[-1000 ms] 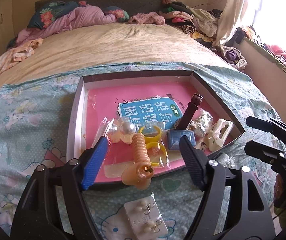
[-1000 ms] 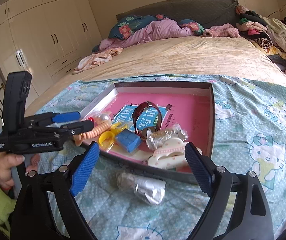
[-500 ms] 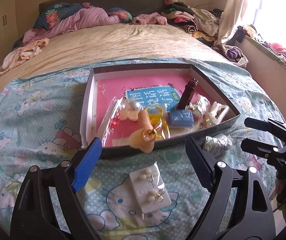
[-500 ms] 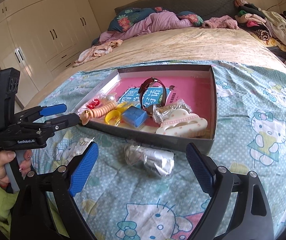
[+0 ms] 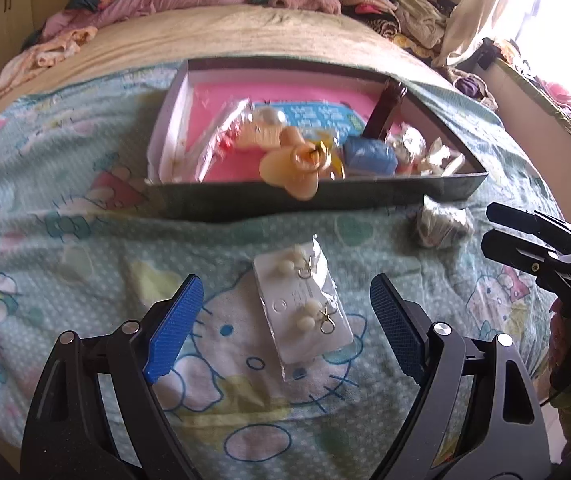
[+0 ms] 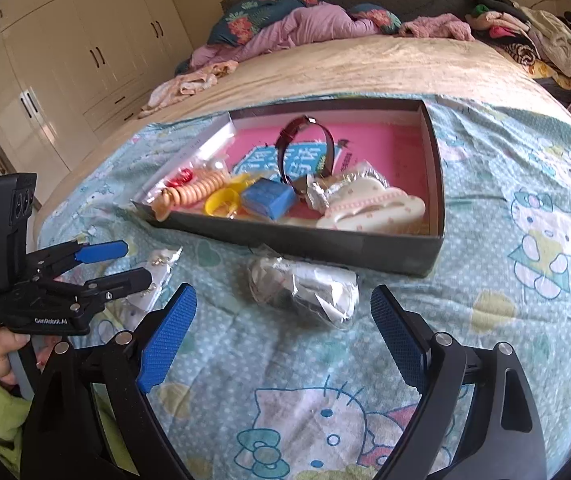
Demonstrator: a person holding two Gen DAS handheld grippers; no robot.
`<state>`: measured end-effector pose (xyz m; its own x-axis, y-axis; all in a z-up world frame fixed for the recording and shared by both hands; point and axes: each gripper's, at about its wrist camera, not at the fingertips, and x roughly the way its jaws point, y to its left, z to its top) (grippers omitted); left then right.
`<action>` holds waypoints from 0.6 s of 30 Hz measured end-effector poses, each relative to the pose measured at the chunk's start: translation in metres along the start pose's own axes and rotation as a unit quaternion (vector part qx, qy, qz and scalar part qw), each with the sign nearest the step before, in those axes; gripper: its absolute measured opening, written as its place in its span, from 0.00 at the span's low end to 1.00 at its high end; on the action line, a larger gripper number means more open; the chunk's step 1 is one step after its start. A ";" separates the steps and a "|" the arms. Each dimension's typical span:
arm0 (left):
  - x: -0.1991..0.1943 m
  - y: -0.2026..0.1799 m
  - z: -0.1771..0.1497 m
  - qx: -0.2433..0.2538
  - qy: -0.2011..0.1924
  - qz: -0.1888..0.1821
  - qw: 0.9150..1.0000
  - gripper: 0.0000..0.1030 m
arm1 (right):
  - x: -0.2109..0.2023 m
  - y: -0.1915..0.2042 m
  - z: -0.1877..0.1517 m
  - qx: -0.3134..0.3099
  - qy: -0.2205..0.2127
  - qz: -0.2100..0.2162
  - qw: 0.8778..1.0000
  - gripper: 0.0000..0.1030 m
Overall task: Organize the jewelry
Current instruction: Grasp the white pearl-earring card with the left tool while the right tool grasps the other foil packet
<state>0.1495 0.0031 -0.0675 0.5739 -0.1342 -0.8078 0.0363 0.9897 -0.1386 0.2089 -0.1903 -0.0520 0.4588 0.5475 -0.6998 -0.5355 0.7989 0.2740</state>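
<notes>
A dark shallow box (image 5: pixel 317 196) (image 6: pixel 325 242) with a pink floor lies on the Hello Kitty sheet. It holds a peach spiral bracelet (image 5: pixel 289 160), a blue case (image 6: pixel 267 198), a dark watch (image 6: pixel 305 148) and a white hair clip (image 6: pixel 373 208). A clear packet of pearl earrings (image 5: pixel 305 304) lies on the sheet between the fingers of my open, empty left gripper (image 5: pixel 285 328). A crumpled silver packet (image 6: pixel 305 288) lies just ahead of my open, empty right gripper (image 6: pixel 285 332).
The sheet covers the near end of a bed (image 6: pixel 365 68) with piled clothes and pillows (image 6: pixel 305 24) at the head. Wardrobes (image 6: pixel 65 60) stand to the left. The right gripper shows at the right edge of the left wrist view (image 5: pixel 541 248).
Both grippers have pulled back from the box toward the near end of the bed. The earring packet now sits between the left fingers, the silver packet before the right.
</notes>
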 end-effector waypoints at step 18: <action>-0.022 -0.006 -0.007 0.017 -0.035 -0.003 0.999 0.35 | 0.049 0.001 -0.004 0.012 0.001 -0.028 1.000 0.73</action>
<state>0.1309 0.0000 -0.0534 0.6299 -0.1373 -0.7644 0.0662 0.9902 -0.1232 0.2285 -0.1634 -0.0886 0.4857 0.5017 -0.7158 -0.4927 0.8336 0.2499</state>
